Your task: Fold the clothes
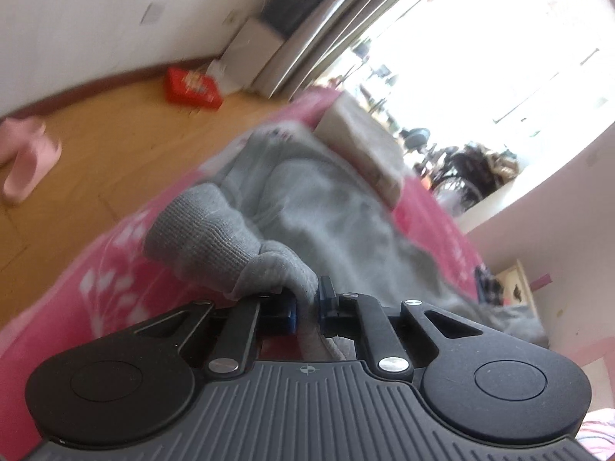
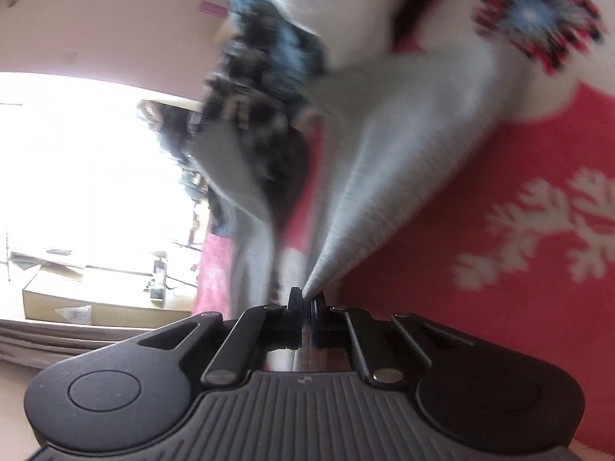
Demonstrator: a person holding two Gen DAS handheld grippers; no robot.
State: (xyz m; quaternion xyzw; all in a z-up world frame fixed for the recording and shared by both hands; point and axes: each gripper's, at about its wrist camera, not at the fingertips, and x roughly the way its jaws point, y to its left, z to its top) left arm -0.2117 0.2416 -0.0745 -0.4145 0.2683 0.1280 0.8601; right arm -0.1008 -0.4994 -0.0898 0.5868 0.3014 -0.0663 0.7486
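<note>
Two grippers, one grey sweatshirt (image 1: 326,199), spread across a pink bedspread (image 1: 115,253) with white patterns. Left gripper (image 1: 307,303) clamped tight on the ribbed cuff (image 1: 200,226) of a sleeve, cuff bunched just left of the blue finger pads (image 1: 290,313). Right gripper (image 2: 306,307) pinched shut on a point of the same grey fabric (image 2: 384,146), pulled taut and fanning away toward the far side of the bed. One cardboard box (image 1: 361,146) on the bed beyond the garment; one red box (image 1: 192,88) and one pink stool (image 1: 27,153) on the wooden floor to the left. Window area blown out white in both views. Both frames streaked with motion blur; dark patterned mass (image 2: 250,115) left of the fabric in the right wrist view impossible to identify. Sweatshirt's far edge cut off by the box.
</note>
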